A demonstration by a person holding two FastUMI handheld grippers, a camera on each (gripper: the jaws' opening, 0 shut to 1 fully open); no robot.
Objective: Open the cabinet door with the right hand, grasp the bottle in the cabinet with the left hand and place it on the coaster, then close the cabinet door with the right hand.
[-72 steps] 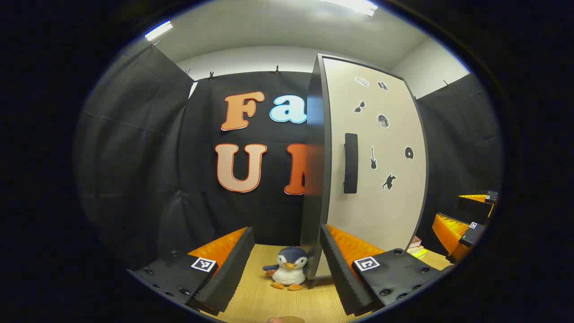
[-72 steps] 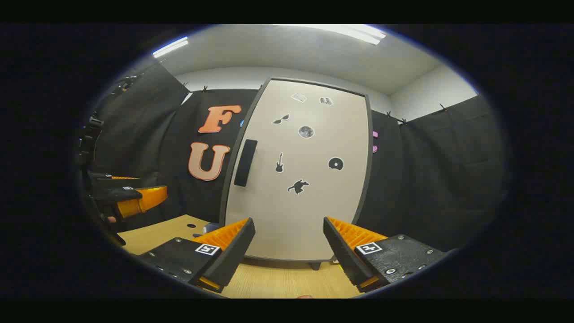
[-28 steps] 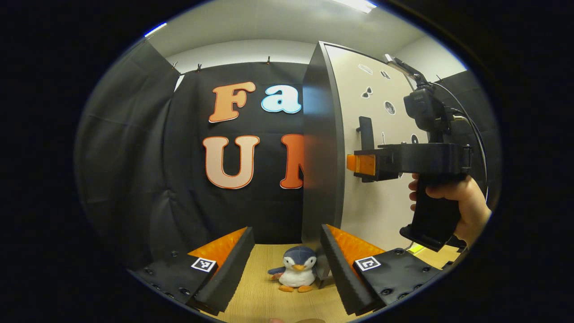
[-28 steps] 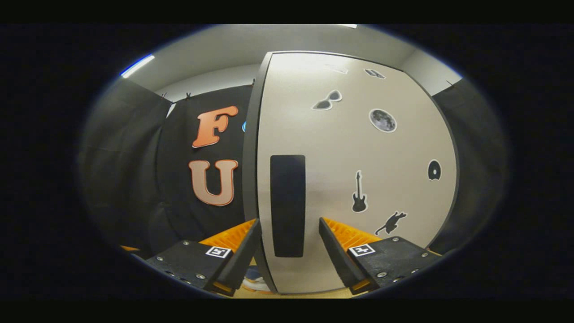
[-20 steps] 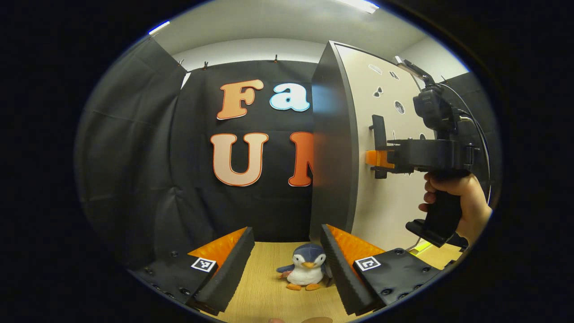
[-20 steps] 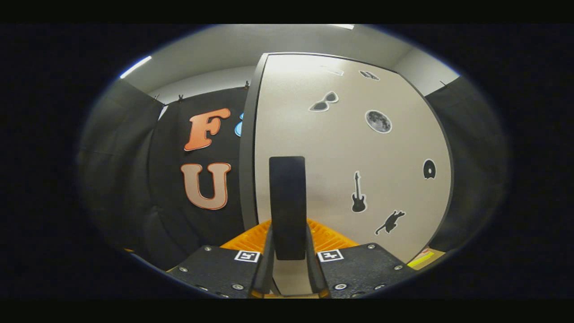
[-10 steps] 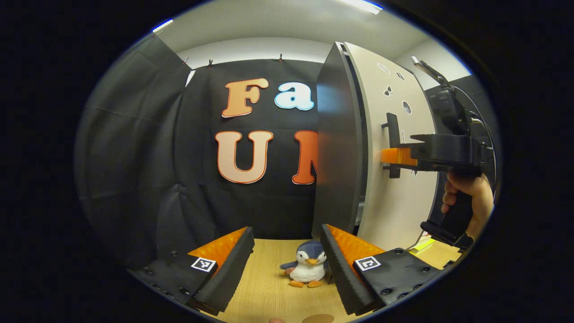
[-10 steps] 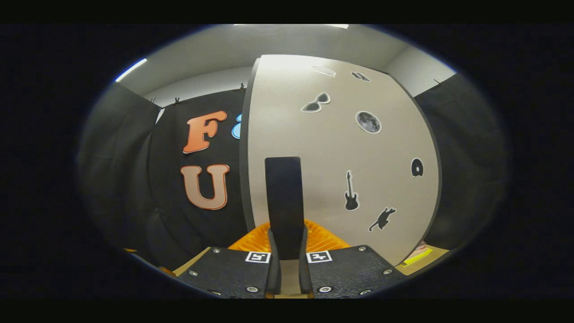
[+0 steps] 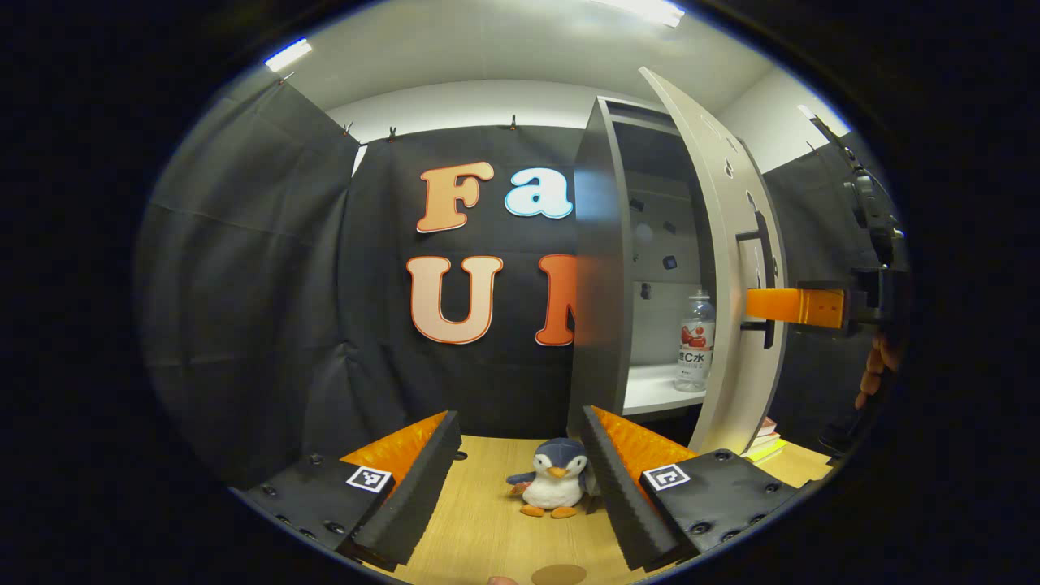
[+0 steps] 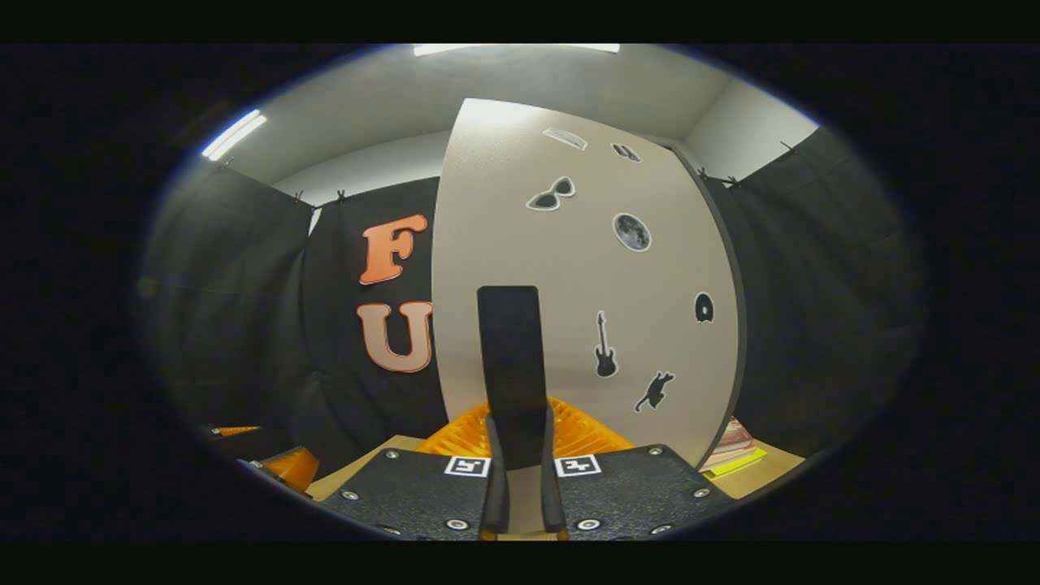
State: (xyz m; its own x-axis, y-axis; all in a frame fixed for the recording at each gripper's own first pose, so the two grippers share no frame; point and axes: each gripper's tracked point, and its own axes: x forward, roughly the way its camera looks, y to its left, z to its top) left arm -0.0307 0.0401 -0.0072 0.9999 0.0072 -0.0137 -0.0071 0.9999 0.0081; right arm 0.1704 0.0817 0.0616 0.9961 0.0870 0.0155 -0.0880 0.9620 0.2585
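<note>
the right claw [image 10: 517, 455] is clamped on the cabinet door [image 10: 569, 268] handle [image 10: 510, 366], door partly swung open. the left claw [image 9: 516, 479] hangs with fingers apart above the surface [image 9: 487, 528]. the bottle [image 9: 695, 341] stands on the cabinet shelf [image 9: 650, 394]. opening looks underway; next, likely, the left claw reaches in.

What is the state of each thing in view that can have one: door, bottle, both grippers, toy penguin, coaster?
cabinet door: partly open, swung outward.
door handle: clamped between the right gripper's fingers.
bottle: upright on the cabinet shelf, cap on, not grasped.
right gripper: shut on the door handle.
left gripper: open, empty, above the table.
toy penguin: upright on the table, by the cabinet.
coaster: flat on the table, nothing on it.
</note>
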